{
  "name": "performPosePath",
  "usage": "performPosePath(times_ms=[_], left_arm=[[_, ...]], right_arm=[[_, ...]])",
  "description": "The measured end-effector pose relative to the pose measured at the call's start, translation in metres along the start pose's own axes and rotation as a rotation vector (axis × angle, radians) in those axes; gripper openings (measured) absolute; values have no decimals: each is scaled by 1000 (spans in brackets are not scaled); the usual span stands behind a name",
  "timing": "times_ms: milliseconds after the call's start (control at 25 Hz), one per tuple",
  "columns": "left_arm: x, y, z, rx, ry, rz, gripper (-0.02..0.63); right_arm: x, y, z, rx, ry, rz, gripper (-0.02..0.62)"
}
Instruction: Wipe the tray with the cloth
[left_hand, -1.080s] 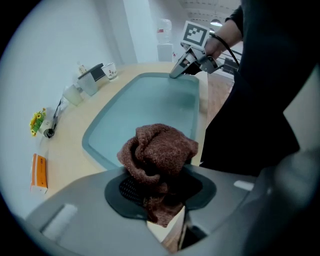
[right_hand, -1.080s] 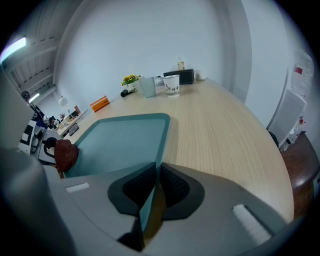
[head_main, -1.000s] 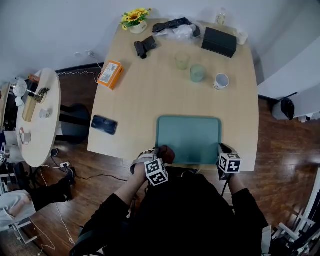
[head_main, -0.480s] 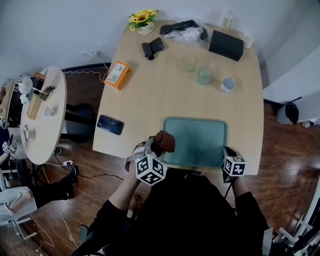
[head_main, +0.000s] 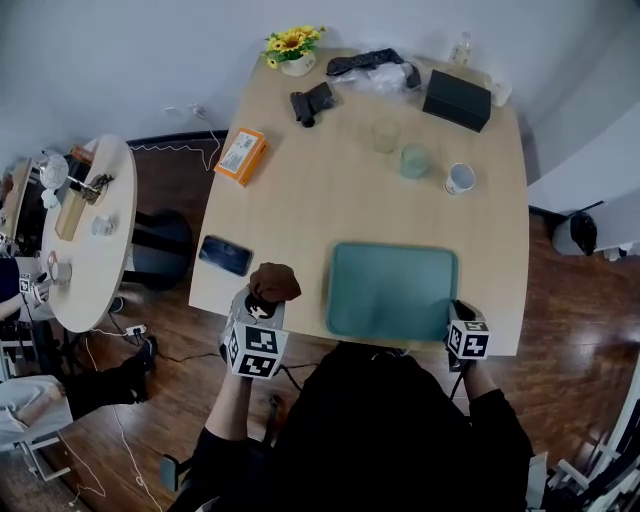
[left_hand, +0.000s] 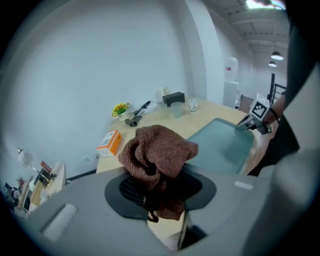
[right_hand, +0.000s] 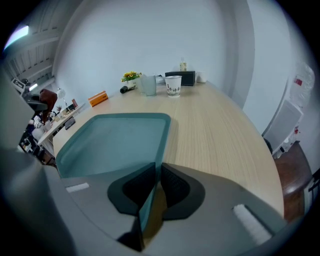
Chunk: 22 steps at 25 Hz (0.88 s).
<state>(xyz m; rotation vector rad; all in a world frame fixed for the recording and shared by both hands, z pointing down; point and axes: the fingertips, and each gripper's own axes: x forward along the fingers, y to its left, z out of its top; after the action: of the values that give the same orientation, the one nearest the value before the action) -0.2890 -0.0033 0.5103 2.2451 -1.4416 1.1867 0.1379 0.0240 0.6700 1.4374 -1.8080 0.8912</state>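
Observation:
The teal tray (head_main: 392, 290) lies at the table's near edge. My left gripper (head_main: 266, 303) is to the left of it, off the tray and over the table's front edge. It is shut on a bunched brown cloth (head_main: 275, 281). In the left gripper view the cloth (left_hand: 161, 149) bulges up out of the left gripper (left_hand: 161, 189), with the tray (left_hand: 225, 142) off to the right. My right gripper (head_main: 455, 310) is shut on the tray's near right corner. In the right gripper view the right gripper (right_hand: 156, 186) has its pads clamped on the tray's rim (right_hand: 150, 197).
A black phone (head_main: 225, 254) lies left of the cloth. Further back are an orange box (head_main: 241, 154), a flower pot (head_main: 297, 50), two glasses (head_main: 387, 134), a white mug (head_main: 460, 178) and a black box (head_main: 457, 99). A round side table (head_main: 75, 230) stands on the left.
My left gripper has carried the cloth leftward from the tray's near left corner to a spot off the tray. The right gripper has kept its hold on the tray's corner.

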Motion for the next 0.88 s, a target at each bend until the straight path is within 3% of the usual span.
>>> performPosePath(times_ms=[160, 360, 600, 880], left_arm=[[6, -2, 1, 1, 2, -1, 117], [10, -12, 12, 24, -11, -19, 117], [16, -12, 14, 41, -7, -17, 117], [72, -19, -40, 14, 119, -37, 117]], right_arm=[[-4, -6, -2, 36, -13, -68, 34], [-7, -9, -2, 56, -8, -57, 35], [-65, -2, 52, -86, -300, -117, 2], [-80, -4, 58, -35, -328, -97, 2]])
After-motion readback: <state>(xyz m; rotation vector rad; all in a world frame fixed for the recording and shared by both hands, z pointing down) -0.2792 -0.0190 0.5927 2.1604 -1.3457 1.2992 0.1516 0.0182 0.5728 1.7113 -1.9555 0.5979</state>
